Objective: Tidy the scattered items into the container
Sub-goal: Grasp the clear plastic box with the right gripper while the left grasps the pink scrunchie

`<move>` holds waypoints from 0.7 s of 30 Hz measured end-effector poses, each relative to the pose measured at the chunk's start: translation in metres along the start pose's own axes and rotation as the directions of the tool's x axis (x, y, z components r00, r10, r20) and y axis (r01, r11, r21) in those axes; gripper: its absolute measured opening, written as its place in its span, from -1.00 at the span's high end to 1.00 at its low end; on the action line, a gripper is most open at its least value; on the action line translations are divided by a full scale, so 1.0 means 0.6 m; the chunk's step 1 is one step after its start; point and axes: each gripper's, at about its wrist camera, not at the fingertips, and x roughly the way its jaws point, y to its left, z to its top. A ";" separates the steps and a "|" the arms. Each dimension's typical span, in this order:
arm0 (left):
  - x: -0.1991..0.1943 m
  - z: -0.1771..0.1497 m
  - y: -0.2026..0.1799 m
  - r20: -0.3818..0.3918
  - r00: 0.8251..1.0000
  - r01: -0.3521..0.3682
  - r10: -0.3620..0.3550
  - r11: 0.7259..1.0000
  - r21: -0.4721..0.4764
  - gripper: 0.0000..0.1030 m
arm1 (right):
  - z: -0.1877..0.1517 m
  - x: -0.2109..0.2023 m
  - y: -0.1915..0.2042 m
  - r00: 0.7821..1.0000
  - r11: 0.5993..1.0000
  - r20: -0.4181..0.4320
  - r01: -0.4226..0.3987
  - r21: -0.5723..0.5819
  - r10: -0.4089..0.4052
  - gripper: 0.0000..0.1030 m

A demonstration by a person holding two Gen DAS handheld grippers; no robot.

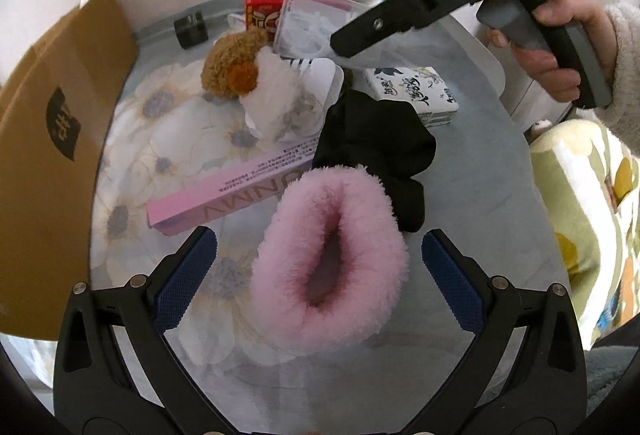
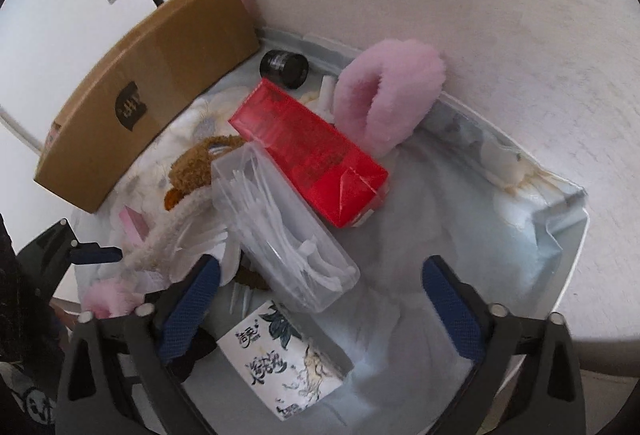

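Note:
A pink fluffy earmuff-like ring (image 1: 332,263) lies on the floral cloth, between the fingers of my left gripper (image 1: 320,235), which is open and does not touch it. Behind it are a black cloth (image 1: 376,147), a long pink box (image 1: 228,191), a brown plush toy (image 1: 232,63) and a tissue pack (image 1: 416,91). My right gripper (image 2: 323,263) is open and hovers over the near end of a clear plastic box (image 2: 280,227). A red carton (image 2: 308,151) and a second pink fluffy ring (image 2: 388,91) lie beyond it. The brown cardboard box (image 2: 148,91) stands at the left.
A small black jar (image 2: 284,64) sits by the wall behind the red carton. A white wall borders the table's far side. A hand (image 1: 560,47) holds the right gripper's handle. A patterned cushion (image 1: 580,215) is at the table's right edge.

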 end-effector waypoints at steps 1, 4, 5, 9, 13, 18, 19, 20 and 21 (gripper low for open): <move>0.001 0.001 0.001 -0.003 1.000 0.008 -0.008 1.000 -0.009 -0.98 | 0.000 0.004 0.001 1.000 1.000 -0.003 0.003 -0.006 -0.003 -0.66; 0.000 0.003 0.002 -0.008 1.000 0.003 -0.003 1.000 -0.026 -0.98 | 0.002 0.006 0.000 1.000 1.000 0.001 -0.028 -0.011 0.028 -0.33; 0.000 0.004 0.002 -0.012 1.000 0.004 -0.004 1.000 -0.027 -0.98 | 0.003 0.006 0.000 0.999 0.999 0.004 -0.035 -0.016 0.035 -0.23; -0.007 0.001 0.004 -0.016 0.999 0.036 -0.037 0.998 -0.047 -0.84 | 0.005 -0.001 0.004 0.999 0.998 0.012 -0.045 -0.041 0.046 0.09; -0.009 -0.005 0.010 -0.038 0.997 0.066 -0.069 0.996 -0.066 -0.21 | -0.003 -0.019 0.007 0.997 0.996 0.031 -0.061 -0.063 0.063 0.36; -0.004 -0.014 0.003 -0.042 0.997 0.067 -0.069 0.996 -0.057 0.32 | -0.020 -0.026 0.003 0.997 0.996 0.056 -0.047 -0.070 0.051 0.49; -0.004 -0.013 0.001 -0.044 0.997 0.061 -0.063 0.997 -0.052 0.37 | -0.022 -0.025 0.006 0.997 0.997 0.060 -0.040 -0.071 0.044 0.51; -0.003 -0.011 0.002 -0.045 0.997 0.061 -0.063 0.997 -0.050 0.43 | -0.025 -0.029 0.007 0.997 0.997 0.070 -0.031 -0.072 0.036 0.53; -0.006 -0.011 0.001 -0.048 0.997 0.061 -0.063 0.997 -0.048 0.44 | -0.024 -0.034 0.011 0.996 0.997 0.078 -0.026 -0.070 0.031 0.53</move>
